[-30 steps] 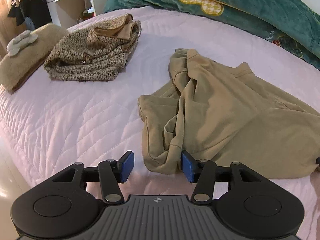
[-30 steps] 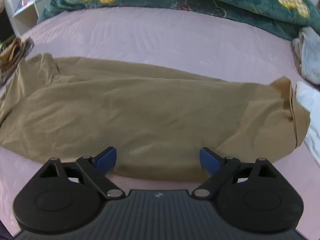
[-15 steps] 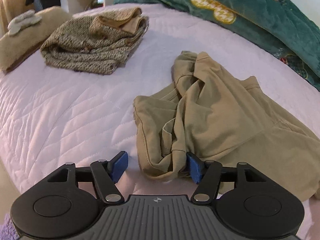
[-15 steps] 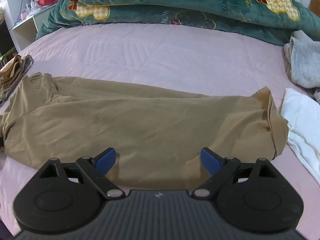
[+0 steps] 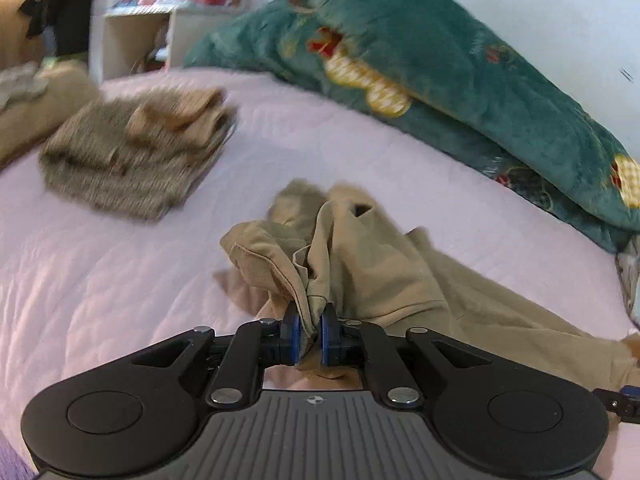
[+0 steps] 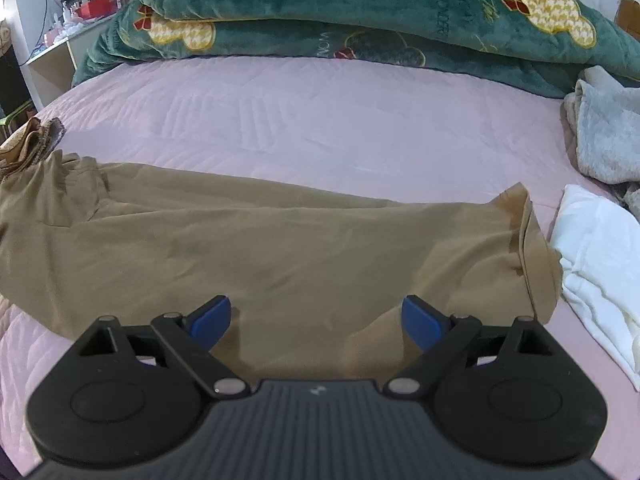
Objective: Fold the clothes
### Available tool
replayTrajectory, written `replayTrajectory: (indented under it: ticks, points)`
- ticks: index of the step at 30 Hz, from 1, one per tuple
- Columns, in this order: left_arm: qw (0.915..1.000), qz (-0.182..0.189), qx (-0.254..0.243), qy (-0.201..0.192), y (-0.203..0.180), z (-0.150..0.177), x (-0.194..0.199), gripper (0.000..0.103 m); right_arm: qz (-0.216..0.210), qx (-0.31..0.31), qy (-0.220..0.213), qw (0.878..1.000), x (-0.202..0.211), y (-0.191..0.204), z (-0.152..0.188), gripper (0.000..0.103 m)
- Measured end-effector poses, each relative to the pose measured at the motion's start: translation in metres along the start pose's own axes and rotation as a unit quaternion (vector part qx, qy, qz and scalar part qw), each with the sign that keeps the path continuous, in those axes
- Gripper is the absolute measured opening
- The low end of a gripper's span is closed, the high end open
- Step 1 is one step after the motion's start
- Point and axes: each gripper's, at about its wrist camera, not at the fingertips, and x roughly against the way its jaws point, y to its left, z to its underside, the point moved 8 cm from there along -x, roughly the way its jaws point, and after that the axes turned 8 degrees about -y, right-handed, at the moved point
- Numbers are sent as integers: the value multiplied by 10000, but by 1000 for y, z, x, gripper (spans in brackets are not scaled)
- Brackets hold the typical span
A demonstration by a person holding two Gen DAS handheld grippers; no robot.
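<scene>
Left wrist view: my left claw [image 5: 309, 334] pinches the tan garment [image 5: 372, 264]; bed [image 5: 100, 280] beneath. My right claw [image 6: 316, 320] gapes over it

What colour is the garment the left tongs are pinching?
Tan, plain, no pattern: the garment in the left tongs. The right wrist view shows it best.

A home bedroom is showing here. A bed with a pink quilted cover [image 6: 320, 120] is filling both views, and a plush teal blanket [image 6: 360, 4] with gold houndstooth patches is lying heaped along its far side. Clothes are sitting around on the cover: a folded tweed pile [image 5: 132, 160], a tan garment [image 6: 260, 248], a white one [image 6: 596, 264] and a grey fleece [image 6: 608, 128]. A white shelf unit [image 5: 136, 36] crowded with small bottles is standing beside the bed.
</scene>
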Motion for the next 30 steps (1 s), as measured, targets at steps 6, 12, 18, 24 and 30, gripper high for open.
replayTrajectory:
  ticks: [6,12,18,24,30]
  points:
    - [9950,848,-341,-396,-64,-14,9,9,-62,-319,218,9992,-12,-11,9,94]
    - [9832,1648,-632,-457,-139,-12,14,9,-120,-548,118,9984,-1,-27,9,94]
    - [9552,2706,-1170,-273,-237,15,34,10,-141,-965,-77,9952,14,-55,3,94]
    - [9272,3271,-1628,820,-285,96,30,10,51,-1534,-370,9875,36,-96,-8,94]
    - [9168,3643,-1287,1005,-263,85,49,25,-831,-2324,-315,9685,40,-96,-17,95]
